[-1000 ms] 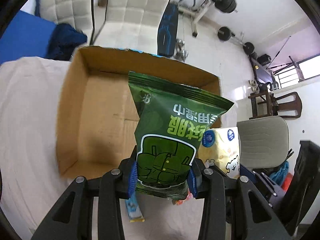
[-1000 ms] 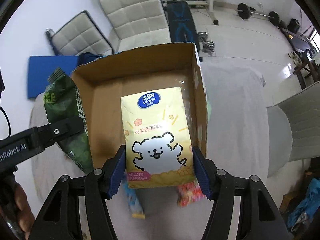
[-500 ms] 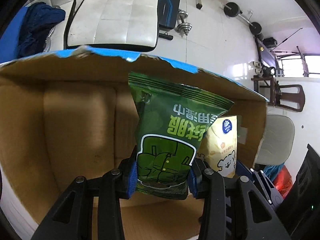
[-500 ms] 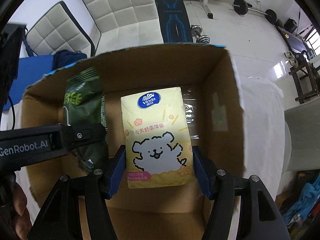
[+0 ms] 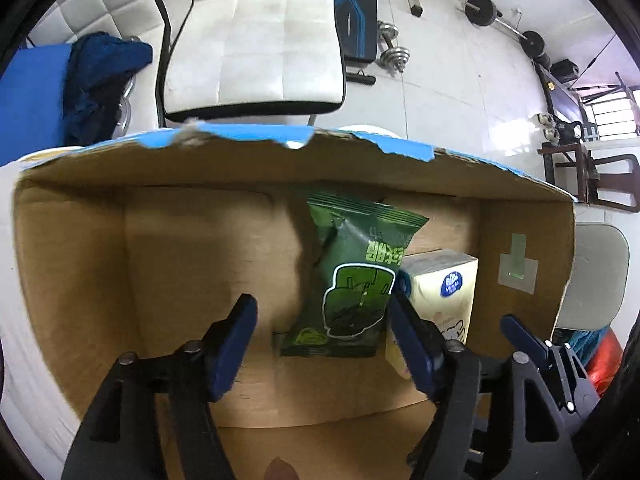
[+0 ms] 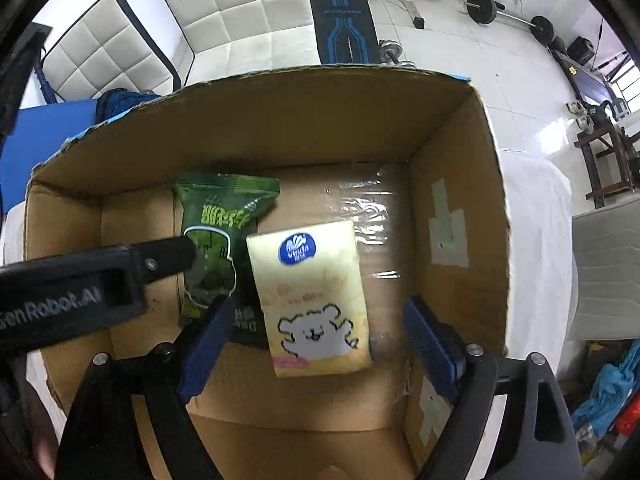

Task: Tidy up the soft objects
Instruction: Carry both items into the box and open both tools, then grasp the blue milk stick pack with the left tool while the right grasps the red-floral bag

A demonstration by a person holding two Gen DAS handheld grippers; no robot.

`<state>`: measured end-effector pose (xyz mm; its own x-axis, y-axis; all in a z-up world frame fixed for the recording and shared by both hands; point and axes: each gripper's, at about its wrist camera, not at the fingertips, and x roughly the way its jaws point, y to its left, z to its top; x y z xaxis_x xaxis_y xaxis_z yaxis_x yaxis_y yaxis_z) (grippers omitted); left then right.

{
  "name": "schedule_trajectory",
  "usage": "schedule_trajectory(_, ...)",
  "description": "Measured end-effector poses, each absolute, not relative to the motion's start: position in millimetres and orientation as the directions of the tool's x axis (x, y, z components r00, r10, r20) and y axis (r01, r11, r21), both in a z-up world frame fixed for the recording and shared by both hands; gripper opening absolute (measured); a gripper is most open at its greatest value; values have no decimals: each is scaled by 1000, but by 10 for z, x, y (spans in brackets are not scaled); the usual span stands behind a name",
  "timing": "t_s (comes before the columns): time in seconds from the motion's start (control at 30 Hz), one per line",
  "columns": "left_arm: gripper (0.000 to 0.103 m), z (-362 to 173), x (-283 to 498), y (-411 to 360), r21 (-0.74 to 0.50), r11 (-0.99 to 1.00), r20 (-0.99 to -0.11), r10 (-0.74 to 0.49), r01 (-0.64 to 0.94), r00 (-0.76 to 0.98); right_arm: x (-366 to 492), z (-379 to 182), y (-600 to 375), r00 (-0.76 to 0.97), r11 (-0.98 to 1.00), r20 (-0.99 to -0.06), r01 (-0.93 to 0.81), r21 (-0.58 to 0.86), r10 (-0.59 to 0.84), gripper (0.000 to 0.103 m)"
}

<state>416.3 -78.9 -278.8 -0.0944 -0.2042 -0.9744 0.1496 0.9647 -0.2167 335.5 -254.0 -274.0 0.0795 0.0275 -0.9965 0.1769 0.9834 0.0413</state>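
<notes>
Both packs have left your jaws, which just opened | left gripper [image 5: 320, 332], right gripper [image 6: 316, 344] wide, empty | snack bag [image 5: 352, 280], tissue pack [image 6: 312, 296] lie center in box [image 6: 452, 184] | 2 stowed; any others unseen.

My left wrist view looks steeply down into the cardboard box [image 5: 80, 280] from close above. My right wrist view faces straight down into it too. Both share the box floor, green snack bag [image 5: 352, 280] and yellow tissue pack [image 6: 312, 300].
</notes>
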Motion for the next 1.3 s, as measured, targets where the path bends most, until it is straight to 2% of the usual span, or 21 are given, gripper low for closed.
schedule_trajectory(0.03,86,-2753,4139,-761,-209,967,-977,-199,147,-80,3327,-2716,-2535,80,984,-997,176,36,23,88)
schedule_trajectory(0.1,92,-2677,4083,-702,-188,971,-982,-183,149,-42,3262,-2672,-2523,84,983,-996,180,44,29,88)
schedule_trajectory(0.13,99,-2645,4045,-683,-178,972,-984,-176,154,-29,3225,-2655,-2517,87,982,-996,182,48,32,89)
schedule_trajectory(0.17,101,-2587,3979,-645,-163,974,-986,-164,160,-11,3188,-2622,-2510,94,982,-995,183,50,33,95)
schedule_trajectory(0.23,101,-2595,3962,-560,-152,974,-987,-159,169,30,3114,-2572,-2500,108,981,-993,183,57,38,103)
schedule_trajectory(0.47,101,-2315,3571,-473,-61,975,-981,-98,212,167,2807,-2345,-2369,171,986,-985,164,39,10,103)
schedule_trajectory(0.67,101,-1974,3166,-367,-29,977,-959,-87,213,269,2457,-2102,-2171,237,998,-972,56,5,-8,103)
schedule_trajectory(0.9,101,-1539,2710,-246,-16,984,-924,-82,177,373,2024,-1662,-2224,286,993,-958,109,49,16,103)
schedule_trajectory(1.17,101,-1250,2288,-127,-44,990,-910,-93,131,404,1623,-1203,-2313,351,986,-934,122,111,62,103)
schedule_trajectory(1.3,101,-1273,2147,-134,-57,990,-922,-102,129,374,1461,-1138,-2432,327,983,-940,120,140,94,103)
